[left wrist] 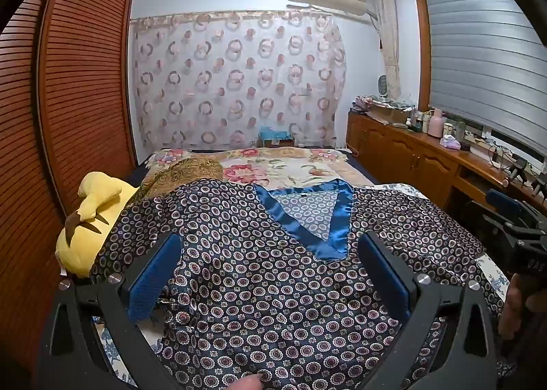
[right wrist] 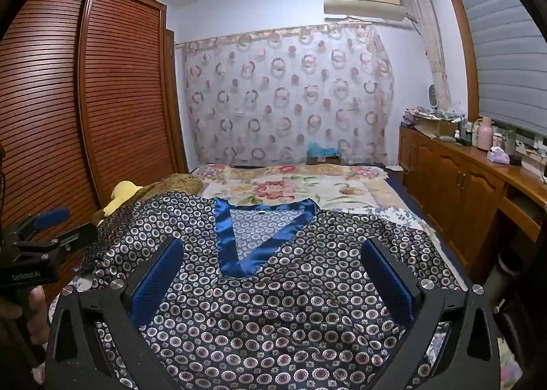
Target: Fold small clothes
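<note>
Patterned satin top (left wrist: 266, 253), dark with small ringed dots and a blue V-neck trim (left wrist: 307, 219), lies spread face up across the near end of the bed (left wrist: 290, 164), its neckline toward the far side. Left gripper (left wrist: 270, 267) hovers over the garment's left half, jaws spread wide with nothing between the blue pads. Right gripper (right wrist: 273, 273) hangs over the right half, equally wide and empty. Near the left sleeve sits a yellow plush toy (left wrist: 92, 215); a wooden wardrobe (right wrist: 68, 99) stands at left.

Floral-covered bed (left wrist: 273, 167) with patterned satin top (left wrist: 273, 270), yellow plush (left wrist: 92, 219)
</note>
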Motion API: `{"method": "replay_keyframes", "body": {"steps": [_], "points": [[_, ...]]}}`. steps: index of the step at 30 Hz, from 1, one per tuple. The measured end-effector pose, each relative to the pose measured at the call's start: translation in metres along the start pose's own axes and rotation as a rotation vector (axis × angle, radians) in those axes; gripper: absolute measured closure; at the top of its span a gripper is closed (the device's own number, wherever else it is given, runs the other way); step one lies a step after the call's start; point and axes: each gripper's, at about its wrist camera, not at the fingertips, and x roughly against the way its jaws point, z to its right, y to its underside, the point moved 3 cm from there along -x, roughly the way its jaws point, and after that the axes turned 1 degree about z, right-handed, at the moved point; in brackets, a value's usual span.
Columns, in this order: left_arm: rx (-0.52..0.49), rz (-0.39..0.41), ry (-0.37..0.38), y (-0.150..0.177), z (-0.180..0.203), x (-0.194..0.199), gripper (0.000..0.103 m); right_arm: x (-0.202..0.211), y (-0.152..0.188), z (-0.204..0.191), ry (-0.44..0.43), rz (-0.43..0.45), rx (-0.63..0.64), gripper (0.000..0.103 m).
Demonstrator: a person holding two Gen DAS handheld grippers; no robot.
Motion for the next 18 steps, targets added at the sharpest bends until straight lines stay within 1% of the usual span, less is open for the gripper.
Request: {"method": "replay_keyframes", "body": {"steps": [18], "points": [[-0.002,0.008,-0.006,-0.0003,0.0009,-0.0012,0.000,0.0006,0.0007,-0.0010,-0.002,0.001,-0.004,0.000]]}}
